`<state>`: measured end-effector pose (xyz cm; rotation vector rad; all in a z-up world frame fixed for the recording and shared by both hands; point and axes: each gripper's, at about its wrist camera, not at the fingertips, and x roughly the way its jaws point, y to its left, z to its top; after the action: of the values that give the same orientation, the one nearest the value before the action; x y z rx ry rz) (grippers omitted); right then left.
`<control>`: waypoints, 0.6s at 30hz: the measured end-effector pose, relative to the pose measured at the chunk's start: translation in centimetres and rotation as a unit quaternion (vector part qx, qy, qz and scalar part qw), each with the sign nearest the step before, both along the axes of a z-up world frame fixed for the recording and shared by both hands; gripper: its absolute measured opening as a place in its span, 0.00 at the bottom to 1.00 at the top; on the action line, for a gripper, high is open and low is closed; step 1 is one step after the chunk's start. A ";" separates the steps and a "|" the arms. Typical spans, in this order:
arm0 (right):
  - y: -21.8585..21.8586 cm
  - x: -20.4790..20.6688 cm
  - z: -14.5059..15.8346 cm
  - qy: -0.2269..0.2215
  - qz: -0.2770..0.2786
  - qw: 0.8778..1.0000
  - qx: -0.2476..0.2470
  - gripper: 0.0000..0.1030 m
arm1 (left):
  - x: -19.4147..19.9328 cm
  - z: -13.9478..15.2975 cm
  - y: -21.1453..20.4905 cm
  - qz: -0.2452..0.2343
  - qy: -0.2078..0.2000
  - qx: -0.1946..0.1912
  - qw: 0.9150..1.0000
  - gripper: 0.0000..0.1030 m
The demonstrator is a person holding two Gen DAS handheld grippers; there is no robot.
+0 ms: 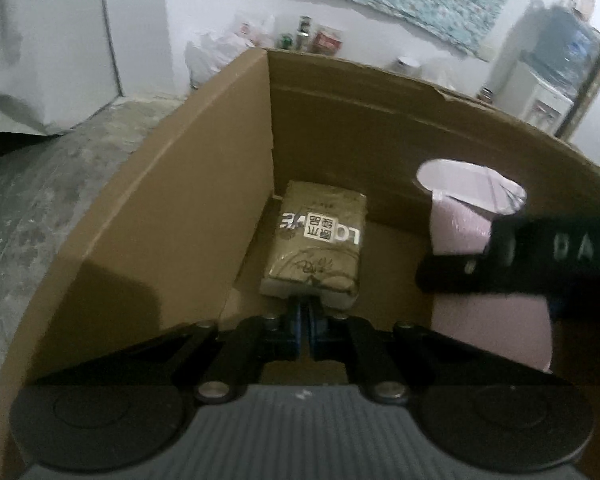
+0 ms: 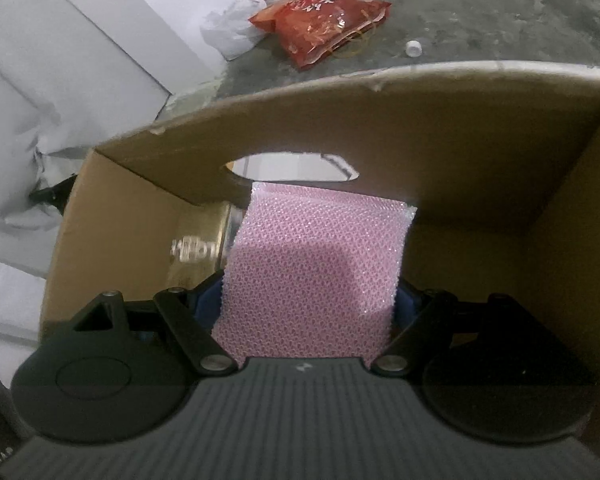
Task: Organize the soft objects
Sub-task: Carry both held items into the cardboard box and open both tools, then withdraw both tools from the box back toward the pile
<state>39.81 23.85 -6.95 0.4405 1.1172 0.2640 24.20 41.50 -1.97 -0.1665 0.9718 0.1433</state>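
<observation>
A brown tissue pack [image 1: 318, 248] with printed lettering lies on the floor of an open cardboard box [image 1: 172, 208], in its far left corner. My left gripper [image 1: 306, 322] is shut just at the pack's near edge, and nothing shows between its fingers. My right gripper [image 2: 308, 300] is shut on a pink bubble-wrap pack [image 2: 316, 256], which it holds upright inside the same box [image 2: 480, 140] below the handle cut-out [image 2: 292, 166]. In the left wrist view, that pink pack [image 1: 458, 228] and the right gripper's black finger [image 1: 520, 258] sit at the right.
The box stands on a concrete floor [image 2: 460, 20]. Beyond it lie a red plastic bag [image 2: 324, 20], white plastic bags [image 2: 236, 24] and a bottle cap [image 2: 413, 48]. Cans and jars [image 1: 312, 36] line the wall, and a water dispenser [image 1: 556, 68] stands at the back right.
</observation>
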 end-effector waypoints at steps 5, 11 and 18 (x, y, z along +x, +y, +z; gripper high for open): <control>1.9 0.2 -0.4 -0.027 0.017 0.999 -0.019 0.80 | -3.0 0.5 -1.6 -0.002 0.005 0.026 1.000 0.18; 3.8 1.1 -0.7 -0.045 0.030 0.999 -0.003 0.88 | -7.8 4.5 -2.2 -0.026 -0.028 0.077 0.996 0.26; 4.8 1.3 1.0 -0.030 0.043 0.998 -0.043 0.99 | -10.2 6.0 -3.4 -0.061 -0.032 0.079 0.994 0.36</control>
<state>41.11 28.68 -5.90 0.3066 1.0859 0.3012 14.00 38.05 3.98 0.0340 0.9009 0.1009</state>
